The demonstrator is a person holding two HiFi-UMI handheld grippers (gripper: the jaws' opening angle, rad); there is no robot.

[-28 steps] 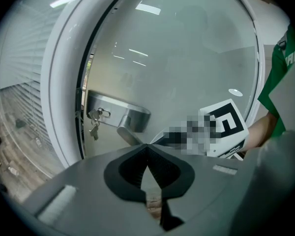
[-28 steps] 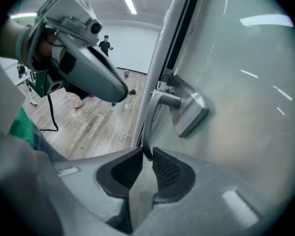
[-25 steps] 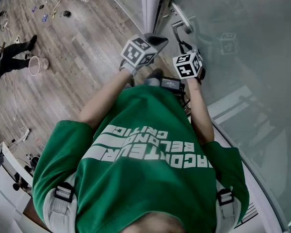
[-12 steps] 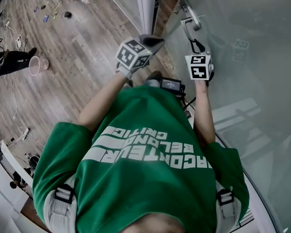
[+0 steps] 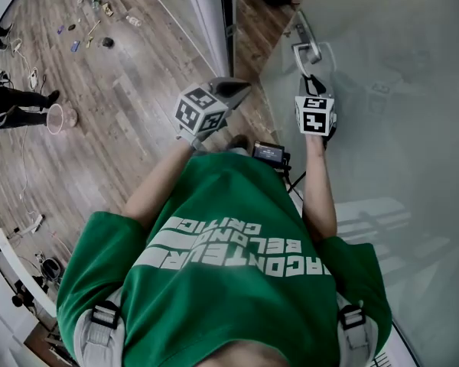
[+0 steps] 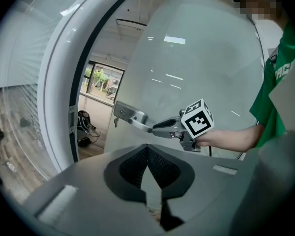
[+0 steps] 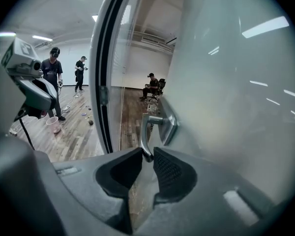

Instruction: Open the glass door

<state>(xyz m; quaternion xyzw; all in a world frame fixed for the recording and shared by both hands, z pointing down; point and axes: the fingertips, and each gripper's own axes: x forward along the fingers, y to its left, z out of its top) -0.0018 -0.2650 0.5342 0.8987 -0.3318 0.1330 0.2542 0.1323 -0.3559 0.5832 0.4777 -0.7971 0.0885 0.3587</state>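
The frosted glass door [image 5: 382, 75] stands ajar at the right of the head view. Its metal lever handle [image 5: 304, 46] points down. My right gripper [image 5: 309, 78] is shut on the lower end of that handle [image 7: 148, 132], with the lever pinched between the dark pads [image 7: 173, 173]. In the left gripper view the same handle [image 6: 132, 117] shows with the right gripper [image 6: 163, 127] clamped on its tip. My left gripper [image 5: 241, 87] hangs in the air left of the door edge, shut with nothing in it [image 6: 147, 151].
The door frame [image 5: 214, 21] rises just left of the gap. The wooden floor [image 5: 122, 90] holds a pink bucket [image 5: 56, 118] and scattered small items [image 5: 92, 10]. People stand at the far left [image 5: 11, 98]; one sits beyond the doorway [image 7: 152, 87].
The door has swung further from the frame and the gap has widened. My right gripper stayed on the handle and moved with it. The left gripper drifted slightly left.
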